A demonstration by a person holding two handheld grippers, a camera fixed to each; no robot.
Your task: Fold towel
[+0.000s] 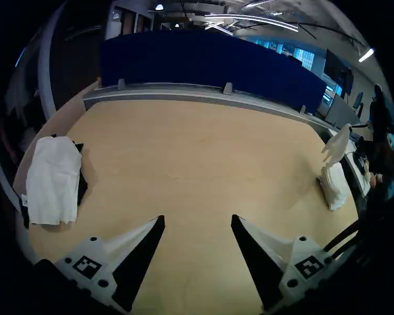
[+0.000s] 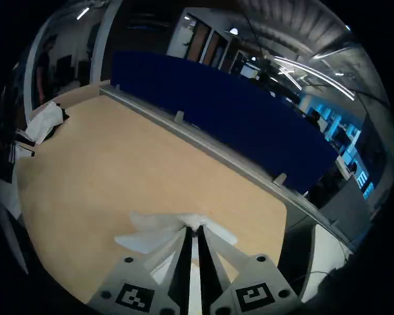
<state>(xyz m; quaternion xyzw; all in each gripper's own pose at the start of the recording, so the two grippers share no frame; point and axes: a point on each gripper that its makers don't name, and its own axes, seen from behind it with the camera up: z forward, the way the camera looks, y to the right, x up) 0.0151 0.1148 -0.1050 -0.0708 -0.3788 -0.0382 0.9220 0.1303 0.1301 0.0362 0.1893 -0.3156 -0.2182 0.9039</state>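
Note:
My right gripper (image 2: 195, 229) is shut on a bunched fold of a white towel (image 2: 144, 239), which spreads out to the left of the fingers above the wooden table (image 2: 118, 168). In the left gripper view the same towel (image 1: 338, 143) stands raised at the table's right edge, over a small white pile of cloth (image 1: 334, 189). My left gripper (image 1: 197, 219) hangs open over the bare table (image 1: 197, 157), with nothing between its fingers.
A folded white towel (image 1: 52, 181) lies on something black at the table's left end, also seen far off as a folded towel (image 2: 43, 122). A blue partition (image 1: 207, 63) with a grey rail runs along the far edge. A person's dark shape (image 1: 378, 142) is at the right.

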